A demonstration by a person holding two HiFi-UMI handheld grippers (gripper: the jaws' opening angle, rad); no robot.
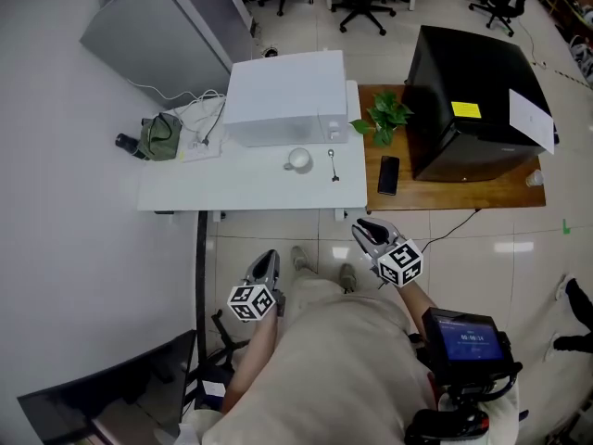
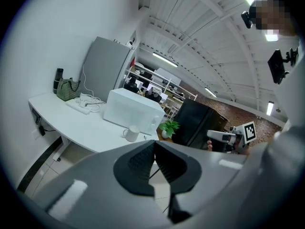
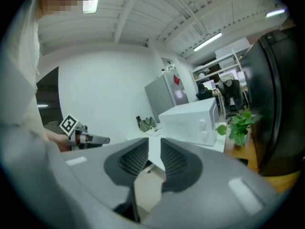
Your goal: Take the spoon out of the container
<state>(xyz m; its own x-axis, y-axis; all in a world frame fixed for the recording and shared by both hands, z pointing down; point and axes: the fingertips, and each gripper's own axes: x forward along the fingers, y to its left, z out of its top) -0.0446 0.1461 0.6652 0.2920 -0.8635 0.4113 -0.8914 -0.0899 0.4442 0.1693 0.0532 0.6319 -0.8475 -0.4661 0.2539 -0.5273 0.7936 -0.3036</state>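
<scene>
A white mug stands on the white table in front of the microwave; it also shows in the left gripper view as the mug. A metal spoon lies flat on the table just right of the mug, outside it. Both grippers hang over the floor, short of the table's near edge. My left gripper has its pads touching at the tips, with nothing between them. My right gripper shows a narrow gap between its pads, and nothing is in that gap.
A white microwave sits at the back of the table, a green bag and cables at its left end. To the right, a wooden table holds a plant, a phone and a black cabinet.
</scene>
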